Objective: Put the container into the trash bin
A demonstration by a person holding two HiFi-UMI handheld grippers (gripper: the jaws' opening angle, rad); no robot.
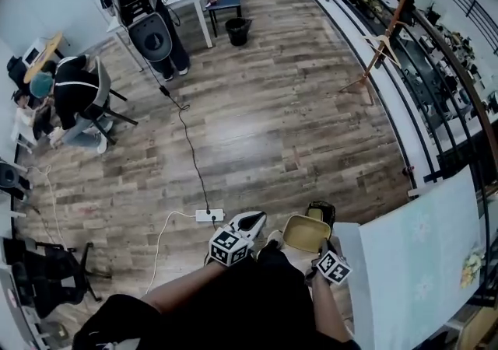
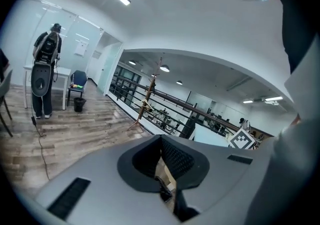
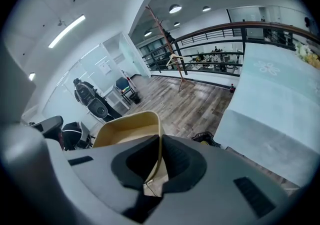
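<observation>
Right gripper (image 3: 160, 141) clamped on the wall of a beige container (image 3: 127, 126) at 5 o'clock; left gripper (image 1: 250, 224) at its 9 o'clock, jaws together, apparently empty. Keep it level toward the likely trash bin (image 1: 320, 211) at 1 o'clock, clear of the cloth-covered table (image 1: 420, 263) edging in at 3 o'clock; open floor (image 1: 272, 123) beyond

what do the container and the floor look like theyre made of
Container: tan, matte, thin wall with rounded corners; probably moulded pulp or thin plastic. Floor: grey-brown planks with visible grain and seams; wood or wood-look laminate, with a faint sheen.
</observation>
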